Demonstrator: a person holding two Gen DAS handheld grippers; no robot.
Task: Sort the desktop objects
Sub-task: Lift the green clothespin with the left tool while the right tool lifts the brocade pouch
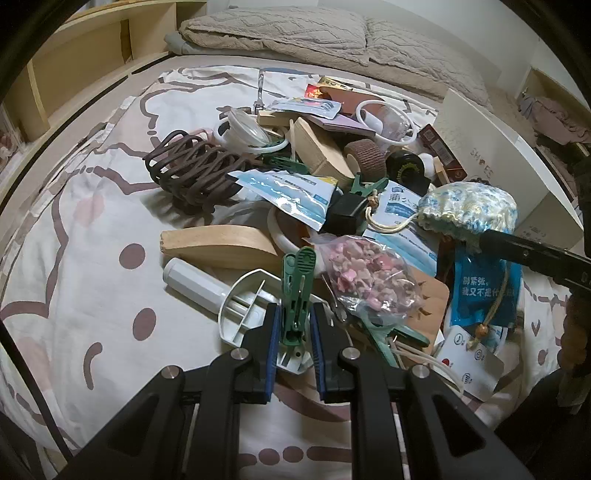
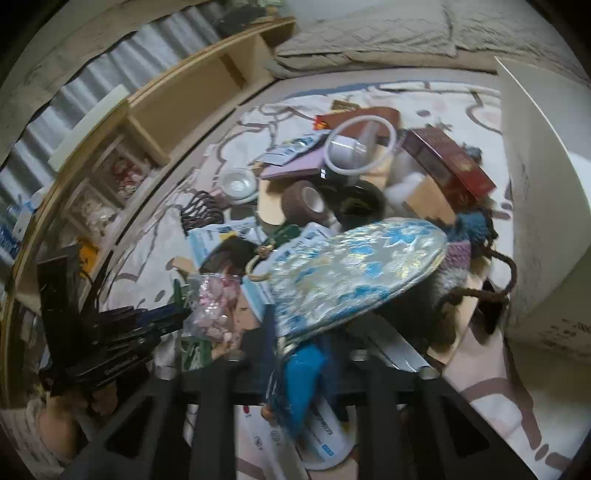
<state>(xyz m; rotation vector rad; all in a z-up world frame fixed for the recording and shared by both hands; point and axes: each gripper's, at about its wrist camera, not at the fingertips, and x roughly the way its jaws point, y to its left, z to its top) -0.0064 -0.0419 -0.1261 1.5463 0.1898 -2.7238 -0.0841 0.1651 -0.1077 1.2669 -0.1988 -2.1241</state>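
A heap of small objects lies on a patterned bed sheet (image 1: 92,229). In the left wrist view my left gripper (image 1: 293,325) has its blue pads on both sides of a green clothespin (image 1: 297,280) that stands upright over a white plastic holder (image 1: 243,306). In the right wrist view my right gripper (image 2: 299,332) is shut on a blue and gold brocade drawstring pouch (image 2: 354,269) and holds it above the heap. The pouch (image 1: 469,214) and the right gripper's black finger (image 1: 524,254) also show at the right of the left wrist view.
A white box (image 1: 491,147) stands at the right of the heap. The heap holds a brown mesh bundle (image 1: 195,170), wooden blocks (image 1: 221,243), a bag of pink pieces (image 1: 369,280), a brown tape roll (image 1: 365,155), blue packets (image 1: 291,192) and a red box (image 2: 447,162). Pillows (image 1: 295,29) lie behind.
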